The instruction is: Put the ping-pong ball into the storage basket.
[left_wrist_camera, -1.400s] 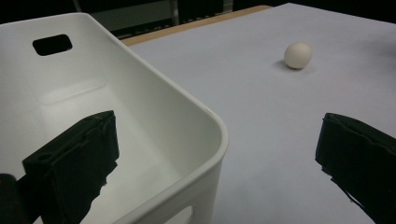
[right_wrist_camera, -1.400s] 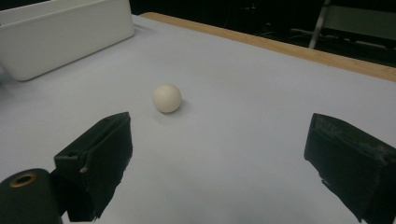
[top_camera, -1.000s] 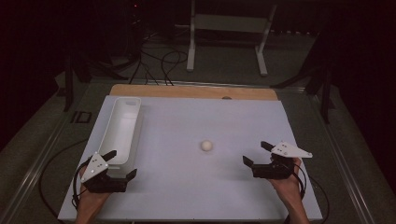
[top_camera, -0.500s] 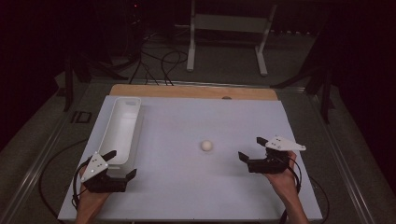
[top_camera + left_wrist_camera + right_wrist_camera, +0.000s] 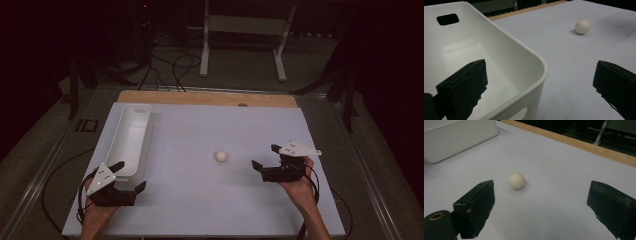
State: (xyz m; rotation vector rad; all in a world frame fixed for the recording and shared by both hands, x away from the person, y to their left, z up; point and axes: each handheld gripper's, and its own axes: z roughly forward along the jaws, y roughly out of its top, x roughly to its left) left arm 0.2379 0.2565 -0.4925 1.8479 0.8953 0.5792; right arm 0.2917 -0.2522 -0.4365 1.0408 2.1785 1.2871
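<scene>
Ball [image 5: 221, 156] lay alone on the white table [image 5: 200, 200], a little right of the middle, and well apart from the bin [image 5: 131, 137]. It was small, round and cream-white, and nothing touched it. The right gripper [image 5: 266, 157] was near the ball, on its right side, with the jaws wide open and pointing toward it. In the right gripper view the ball [image 5: 516, 180] sat ahead of the jaws, closer to the left jaw, and not yet between them. The right gripper held nothing. The left gripper [image 5: 128, 176] was at the front left of the table, just at the near end of the bin. Its jaws were also wide open and empty. In the left gripper view one jaw stood over the inside of the bin [image 5: 499, 55] and the other over the table, with the ball [image 5: 582, 26] far off.
</scene>
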